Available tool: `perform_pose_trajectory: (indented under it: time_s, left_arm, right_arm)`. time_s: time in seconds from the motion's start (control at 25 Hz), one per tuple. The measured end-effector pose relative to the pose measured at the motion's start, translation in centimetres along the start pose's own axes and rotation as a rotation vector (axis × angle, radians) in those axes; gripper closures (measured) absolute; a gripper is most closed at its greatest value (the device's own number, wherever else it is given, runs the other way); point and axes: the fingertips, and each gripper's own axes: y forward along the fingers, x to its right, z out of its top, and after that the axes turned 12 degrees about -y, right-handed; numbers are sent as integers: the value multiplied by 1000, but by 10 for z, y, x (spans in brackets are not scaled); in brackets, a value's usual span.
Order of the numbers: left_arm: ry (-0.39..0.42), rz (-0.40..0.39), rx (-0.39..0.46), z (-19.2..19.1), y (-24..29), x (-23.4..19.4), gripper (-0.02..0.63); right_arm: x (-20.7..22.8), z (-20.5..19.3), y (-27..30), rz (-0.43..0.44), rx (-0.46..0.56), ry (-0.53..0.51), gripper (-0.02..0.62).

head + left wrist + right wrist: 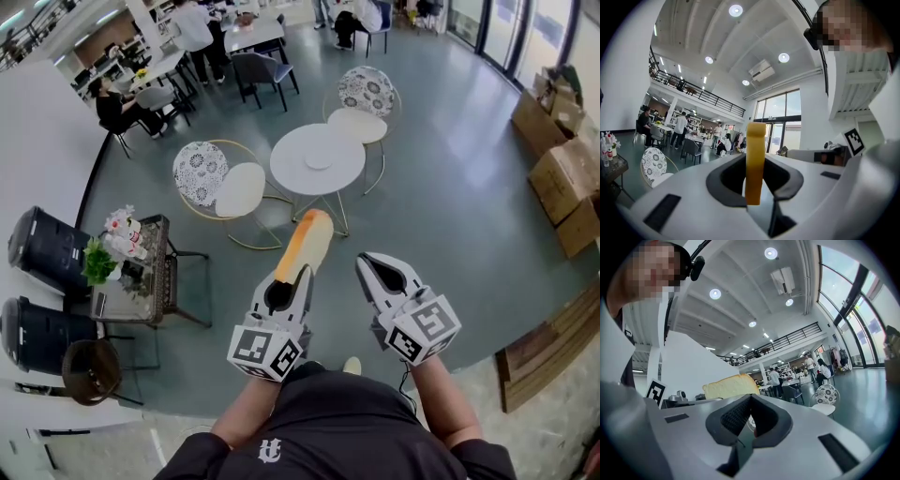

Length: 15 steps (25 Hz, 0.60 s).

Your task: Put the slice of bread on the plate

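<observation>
Your dark shirt (328, 422) fills the bottom of the head view, with both tools held out ahead of it. At the left, the left tool (295, 279) is clenched on the slice of bread (306, 242). In the left gripper view the slice (755, 161) stands on edge between the jaws, pinched at its near end. Its long axis runs on from the tool toward 1 o'clock, crust edge facing up, out over the grey floor (450, 187). Just right of it, the right tool (370, 267) is closed with nothing between its jaws, and in its own view the slice (730, 386) sits at 10 o'clock.

The coming move seems to turn on one relation. What looks like the small pale plate (319, 160) rests on the round white worktop (291, 178), at 12 o'clock from the bread's far end and well apart from it. You would need to carry the left tool straight ahead, then turn the slice from on-edge to flat.
</observation>
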Motion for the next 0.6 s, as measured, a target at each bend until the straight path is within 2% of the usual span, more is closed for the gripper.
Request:
perform_pose_trajectory:
  time_s: [0.32,0.6]
  left_arm:
    - [-2,-9,-11,-3,27,-1,517]
    - [0,-2,-34,-9,68,-40,517]
  right_arm:
    - [26,-4,6,-14,7,24,595]
    - [55,-16,46,-28,-4,43,595]
